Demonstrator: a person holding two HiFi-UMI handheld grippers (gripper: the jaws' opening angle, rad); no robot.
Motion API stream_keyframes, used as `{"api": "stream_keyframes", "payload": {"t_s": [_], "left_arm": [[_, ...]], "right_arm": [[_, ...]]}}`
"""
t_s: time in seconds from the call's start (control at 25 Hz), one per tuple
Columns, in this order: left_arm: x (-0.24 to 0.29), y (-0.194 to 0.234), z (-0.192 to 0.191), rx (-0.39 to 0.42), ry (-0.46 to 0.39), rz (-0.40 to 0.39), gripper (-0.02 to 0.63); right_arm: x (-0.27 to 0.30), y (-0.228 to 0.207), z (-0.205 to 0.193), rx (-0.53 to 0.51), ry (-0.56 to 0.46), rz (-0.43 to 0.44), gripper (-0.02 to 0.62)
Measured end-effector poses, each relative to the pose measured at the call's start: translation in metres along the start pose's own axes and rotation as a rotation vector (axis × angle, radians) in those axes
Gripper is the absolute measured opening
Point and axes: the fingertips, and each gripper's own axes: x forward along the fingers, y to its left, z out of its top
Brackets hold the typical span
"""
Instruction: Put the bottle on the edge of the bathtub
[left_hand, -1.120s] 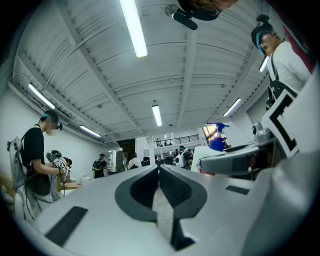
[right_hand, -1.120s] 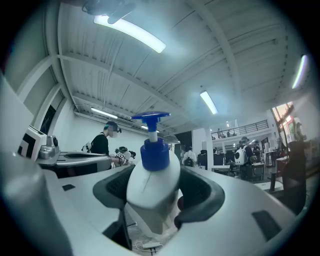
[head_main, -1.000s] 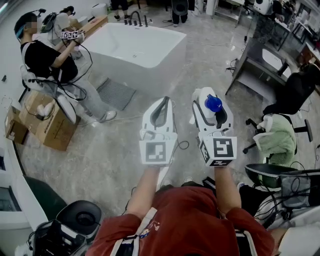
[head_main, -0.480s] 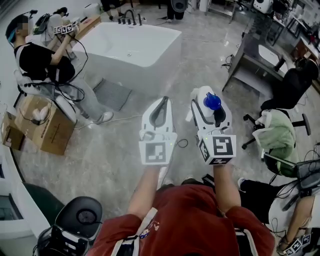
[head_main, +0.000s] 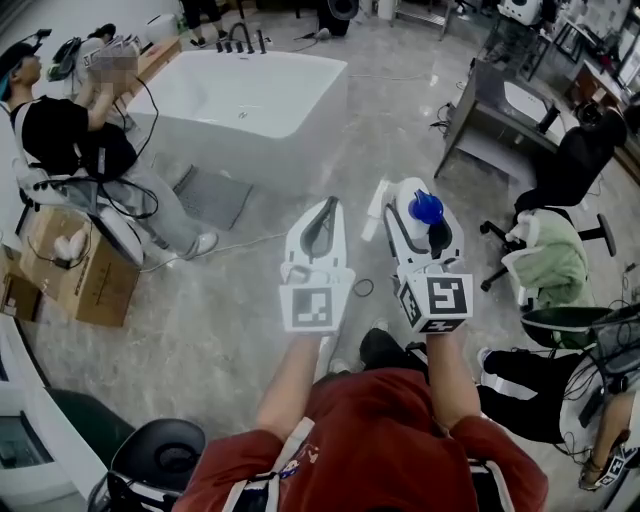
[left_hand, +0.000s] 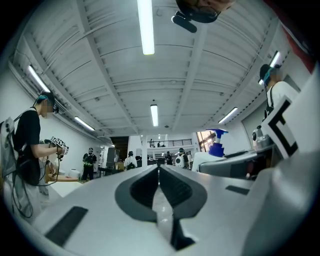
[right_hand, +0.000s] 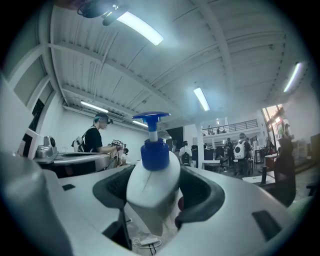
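In the head view my right gripper (head_main: 418, 196) is shut on a white bottle (head_main: 412, 216) with a blue pump cap, held out in front of me above the floor. The right gripper view shows the bottle (right_hand: 152, 182) upright between the dark pads (right_hand: 202, 192), which press its sides. My left gripper (head_main: 326, 204) is beside it on the left, with its jaws together and nothing in them; they meet in a thin line in the left gripper (left_hand: 159, 171) view. The white bathtub (head_main: 262, 148) stands across the floor at the upper left, well away from both grippers.
A seated person (head_main: 60, 140) with their own grippers is left of the tub, beside a cardboard box (head_main: 75, 275). A grey mat (head_main: 212, 196) lies by the tub. A grey desk (head_main: 500, 110) and a chair with green cloth (head_main: 550, 265) stand at the right. Cables run over the floor.
The head view has shifted: the tub and the seated person now lie further up and left, and trousered legs show at the lower right. Both grippers keep their pose, bottle still gripped.
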Motion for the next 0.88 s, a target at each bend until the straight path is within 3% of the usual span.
{"api": "stream_keyframes", "payload": {"t_s": [0.44, 0.88], "left_arm": [[0.087, 0.016, -0.020, 0.010, 0.019, 0.010, 0.018], [0.221, -0.008, -0.034, -0.013, 0.021, 0.033, 0.018]], "right_arm": [[0.081, -0.043, -0.009, 0.028, -0.015, 0.019, 0.284], [0.166, -0.152, -0.016, 0.070, -0.014, 0.040, 0.284]]}}
